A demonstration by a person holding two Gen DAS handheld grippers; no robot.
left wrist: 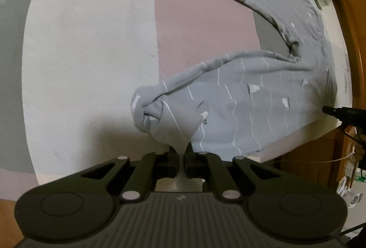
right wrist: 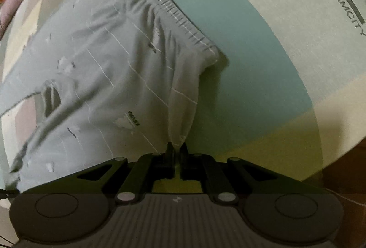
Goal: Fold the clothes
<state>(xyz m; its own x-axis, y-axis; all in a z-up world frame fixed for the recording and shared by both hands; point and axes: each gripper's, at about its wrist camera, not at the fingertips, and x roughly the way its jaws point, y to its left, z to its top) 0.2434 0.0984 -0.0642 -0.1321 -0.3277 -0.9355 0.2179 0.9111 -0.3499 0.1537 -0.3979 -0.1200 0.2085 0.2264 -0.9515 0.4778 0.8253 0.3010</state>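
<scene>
Mid-fold: grey trousers pinched in both tools.

My left tool [left wrist: 180, 151] pinches a bunched leg end; my right tool [right wrist: 176, 151] pinches cloth below the waistband [right wrist: 180, 12]. Trousers [left wrist: 240, 96] lie spread on the bed sheet [left wrist: 91, 53], legs apart. Next, I judge: carry leg onto leg, edges matched.

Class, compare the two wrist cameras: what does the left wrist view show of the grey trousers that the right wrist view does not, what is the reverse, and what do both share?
Only the left wrist view shows a bunched trouser leg end beside a pink patch of the bed sheet. Only the right wrist view shows the gathered elastic waistband and the printed word DREAMCITY on the sheet. Both show the grey trousers with thin white lines, and in each a gripper, left gripper or right gripper, shut on a pinch of that cloth.
</scene>
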